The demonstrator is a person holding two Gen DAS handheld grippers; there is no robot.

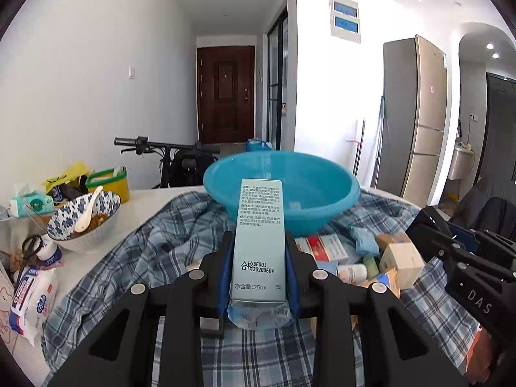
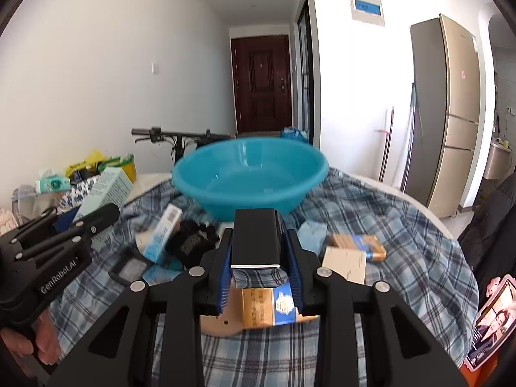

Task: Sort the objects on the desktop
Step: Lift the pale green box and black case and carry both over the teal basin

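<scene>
Carton (image 1: 259, 242) clamped lengthwise, pointing toward basin (image 1: 283, 190), seemingly tilted.

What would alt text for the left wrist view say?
The left gripper clamps a pale blue box upright above a plaid cloth. A blue basin sits beyond it, with small boxes to the right.

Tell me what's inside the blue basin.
The blue basin looks empty: only its bare inner wall and floor show. Its near rim and the black box hide the nearest part of the floor.
</scene>
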